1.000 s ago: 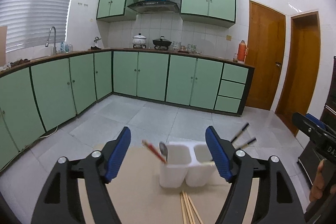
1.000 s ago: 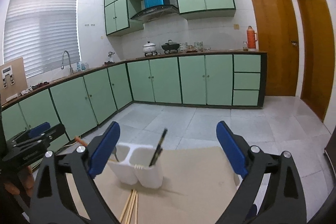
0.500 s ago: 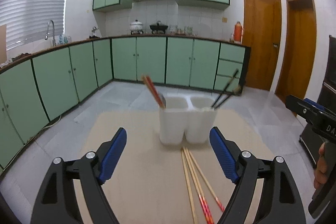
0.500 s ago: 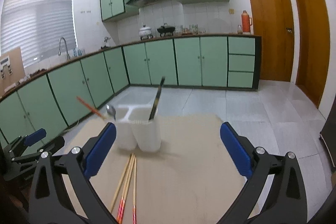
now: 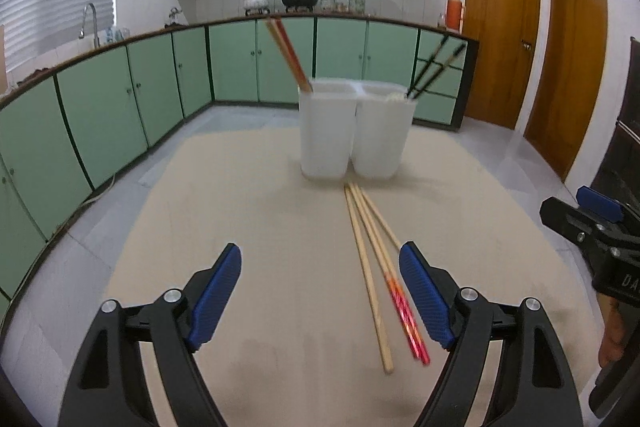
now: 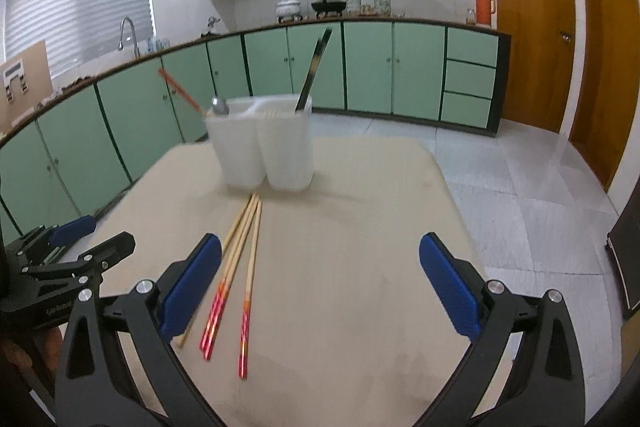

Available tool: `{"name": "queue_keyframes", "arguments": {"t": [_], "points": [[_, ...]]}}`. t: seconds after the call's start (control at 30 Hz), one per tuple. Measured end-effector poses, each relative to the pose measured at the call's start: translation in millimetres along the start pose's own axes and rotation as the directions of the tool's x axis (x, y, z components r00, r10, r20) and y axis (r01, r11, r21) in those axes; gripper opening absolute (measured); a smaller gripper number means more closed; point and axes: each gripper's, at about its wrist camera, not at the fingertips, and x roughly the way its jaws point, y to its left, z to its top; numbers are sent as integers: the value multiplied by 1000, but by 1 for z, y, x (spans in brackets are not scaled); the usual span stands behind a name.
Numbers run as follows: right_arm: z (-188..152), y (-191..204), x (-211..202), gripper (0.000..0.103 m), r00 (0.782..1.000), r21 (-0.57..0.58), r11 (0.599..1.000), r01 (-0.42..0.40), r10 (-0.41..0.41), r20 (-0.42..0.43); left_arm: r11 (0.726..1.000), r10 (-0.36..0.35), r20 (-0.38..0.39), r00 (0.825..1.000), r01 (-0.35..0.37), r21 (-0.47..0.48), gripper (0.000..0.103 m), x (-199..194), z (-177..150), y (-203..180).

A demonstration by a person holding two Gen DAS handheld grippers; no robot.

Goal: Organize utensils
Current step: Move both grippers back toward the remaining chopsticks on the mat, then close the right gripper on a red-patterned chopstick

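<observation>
My left gripper (image 5: 320, 291) and right gripper (image 6: 320, 283) both have wide open jaws, holding nothing. The loose chopsticks (image 5: 374, 267) lie fanned on the matte beige bench (image 5: 260, 227), just before the white plastic two-cup holder (image 5: 354, 131). They are thin and smooth, so I should pinch one near the middle, low and squarely.
</observation>
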Motion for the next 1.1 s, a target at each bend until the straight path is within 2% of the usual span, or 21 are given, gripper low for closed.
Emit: {"name": "queue_keyframes", "arguments": {"t": [0.33,0.4,0.53,0.7,0.83,0.9,0.97,1.1], "points": [[-43,16,0,95,1000,-3,1000,-5,5,-8,999,14,-23,1000,-15,-29,79,5,-39,6],[-50,20,0,85,1000,3,1000,-9,9,1,999,20,-12,1000,-20,-39,79,5,-45,8],[-63,30,5,78,999,13,1000,-26,26,-22,998,11,-23,1000,-12,-66,79,8,-53,14],[-76,47,11,58,997,-31,999,-38,36,-66,997,12,-19,1000,-13,-75,79,5,-54,15],[-82,52,18,49,995,-36,999,-29,25,-101,997,16,-23,1000,-17,-71,79,4,-57,16],[-85,52,23,37,991,-36,999,-35,30,-127,997,15,-30,999,-17,-71,79,5,-59,16],[-85,51,29,31,987,-31,998,-46,40,-156,997,14,-39,999,-17,-76,79,7,-59,18],[-87,55,30,28,985,-48,997,-53,44,-168,997,9,-47,999,-13,-82,79,9,-60,21]]}}
